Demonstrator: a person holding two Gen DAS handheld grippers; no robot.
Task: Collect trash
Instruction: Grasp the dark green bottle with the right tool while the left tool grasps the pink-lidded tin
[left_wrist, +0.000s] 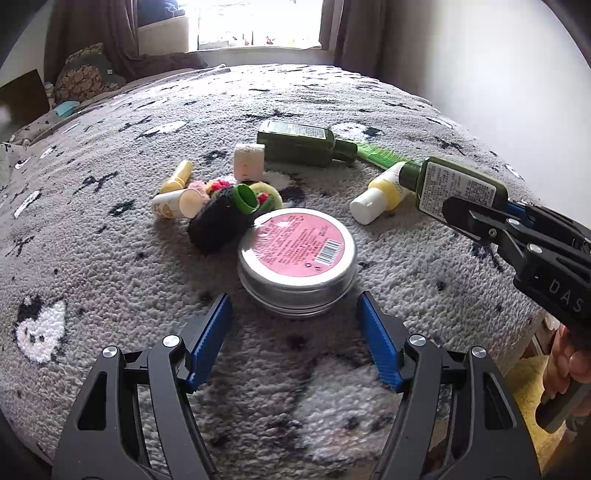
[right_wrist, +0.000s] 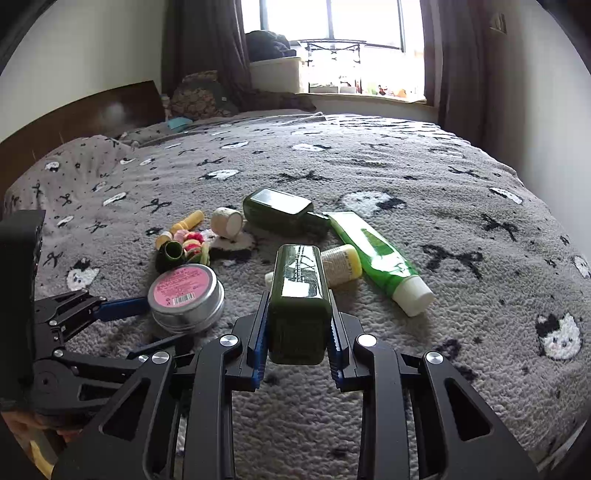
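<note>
My right gripper (right_wrist: 299, 306) is shut on a dark green bottle (right_wrist: 299, 291), its flat base toward the camera. In the left wrist view that bottle (left_wrist: 458, 188) hangs at the right in the right gripper (left_wrist: 472, 221), neck over a small yellow-white bottle (left_wrist: 380, 199). My left gripper (left_wrist: 293, 297) is open, its blue pads (left_wrist: 218, 332) flanking the near edge of a round metal tin with a pink label (left_wrist: 297, 254), not pressing on it. A second green bottle (left_wrist: 299, 142) and a green tube (right_wrist: 376, 254) lie farther back.
All this lies on a bed with a grey cat-print blanket (left_wrist: 110, 258). Left of the tin sit a black lump with a green cap (left_wrist: 245, 197), two yellowish tubes (left_wrist: 179, 177), hair ties (left_wrist: 221, 184) and a cream roll (left_wrist: 249, 160). A wall stands at the right, a window behind.
</note>
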